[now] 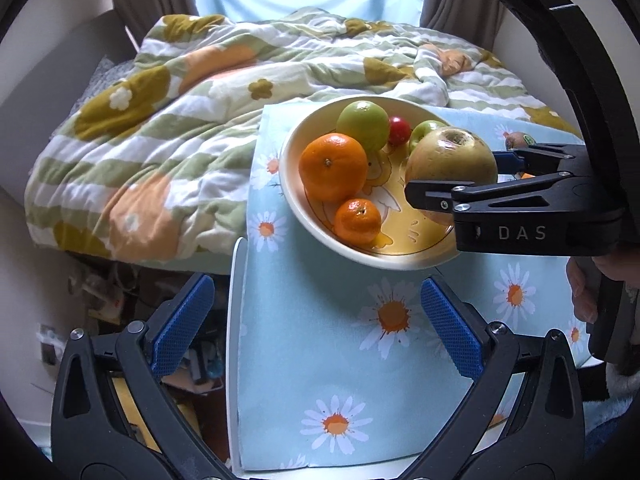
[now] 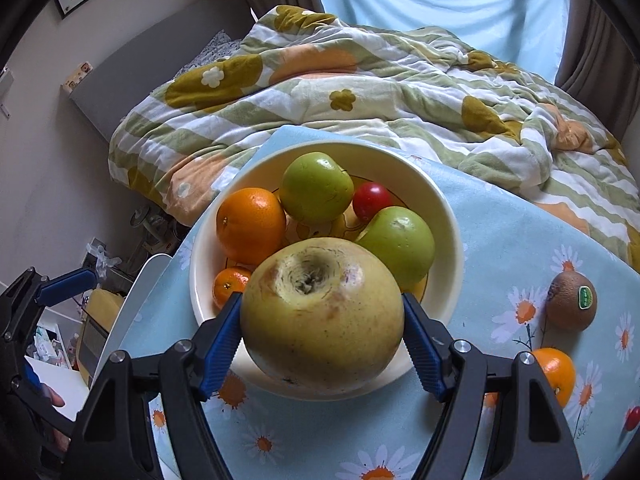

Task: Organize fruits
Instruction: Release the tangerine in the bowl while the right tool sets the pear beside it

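My right gripper (image 2: 322, 338) is shut on a large yellow-green apple (image 2: 320, 316) and holds it over the near rim of a cream bowl (image 2: 448, 216). The bowl holds a big orange (image 2: 250, 230), a small mandarin (image 2: 228, 284), two green apples (image 2: 316, 188) and a small red fruit (image 2: 372, 200). In the left wrist view the apple (image 1: 450, 160) hangs over the bowl's (image 1: 296, 200) right side in the right gripper (image 1: 456, 172). My left gripper (image 1: 316, 324) is open and empty above the daisy tablecloth (image 1: 340, 360).
A kiwi with a green sticker (image 2: 570, 300), an orange (image 2: 554, 372) and a small red fruit (image 2: 632, 418) lie on the cloth right of the bowl. A bed with a flowered quilt (image 1: 160, 120) lies behind the table. The table's left edge (image 1: 234, 320) drops to a cluttered floor.
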{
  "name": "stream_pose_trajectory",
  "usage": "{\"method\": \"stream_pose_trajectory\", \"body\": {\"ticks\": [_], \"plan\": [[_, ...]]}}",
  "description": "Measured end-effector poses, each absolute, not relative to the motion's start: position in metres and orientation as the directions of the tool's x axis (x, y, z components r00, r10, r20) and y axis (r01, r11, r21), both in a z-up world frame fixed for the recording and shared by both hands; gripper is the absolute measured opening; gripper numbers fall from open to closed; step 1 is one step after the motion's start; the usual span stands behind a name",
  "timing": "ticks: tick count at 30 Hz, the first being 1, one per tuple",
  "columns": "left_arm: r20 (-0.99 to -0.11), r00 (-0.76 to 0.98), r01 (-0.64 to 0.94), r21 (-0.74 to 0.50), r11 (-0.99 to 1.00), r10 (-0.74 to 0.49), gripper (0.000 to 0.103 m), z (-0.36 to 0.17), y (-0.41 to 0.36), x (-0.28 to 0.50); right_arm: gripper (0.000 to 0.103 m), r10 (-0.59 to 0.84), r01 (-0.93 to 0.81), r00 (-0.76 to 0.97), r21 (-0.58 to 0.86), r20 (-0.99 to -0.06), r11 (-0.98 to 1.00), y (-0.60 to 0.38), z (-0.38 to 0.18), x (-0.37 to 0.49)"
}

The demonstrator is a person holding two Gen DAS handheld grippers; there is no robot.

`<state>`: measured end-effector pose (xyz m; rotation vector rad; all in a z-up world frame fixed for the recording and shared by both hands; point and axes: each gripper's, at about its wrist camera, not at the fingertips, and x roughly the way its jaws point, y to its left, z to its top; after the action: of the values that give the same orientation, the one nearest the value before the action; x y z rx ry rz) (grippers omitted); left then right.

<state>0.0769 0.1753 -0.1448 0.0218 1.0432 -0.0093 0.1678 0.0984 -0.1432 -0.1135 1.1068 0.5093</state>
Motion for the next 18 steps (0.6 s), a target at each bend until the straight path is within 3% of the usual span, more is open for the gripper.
{"method": "stream_pose_trajectory", "body": {"ticks": [7, 8, 11, 18], "plan": [[-0.871, 0.491, -0.002, 0.004, 1.000, 0.005, 0.103, -0.149, 0.179, 0.073, 0.072, 0.336, -0.446, 0.341, 0.164, -0.878, 0.880, 0.104, -0.151, 0.169], [-0.871, 0.491, -0.005, 0.001, 1.000, 0.004, 0.103, -0.149, 0.180, 0.073, 0.074, 0.342, -0.446, 0.349, 0.166, -0.873, 0.880, 0.102, -0.150, 0.168], [-0.868, 0.495, -0.003, -0.021, 1.000, -0.017, 0.103, -0.148, 0.183, 0.071, 0.098, 0.367, -0.465, 0.397, 0.160, -0.841, 0.871, 0.101, -0.137, 0.165], [-0.858, 0.513, 0.017, -0.025, 1.000, -0.030, 0.103, -0.139, 0.184, 0.066, 0.101, 0.350, -0.458, 0.424, 0.136, -0.835, 0.878, 0.100, -0.129, 0.159]]}}
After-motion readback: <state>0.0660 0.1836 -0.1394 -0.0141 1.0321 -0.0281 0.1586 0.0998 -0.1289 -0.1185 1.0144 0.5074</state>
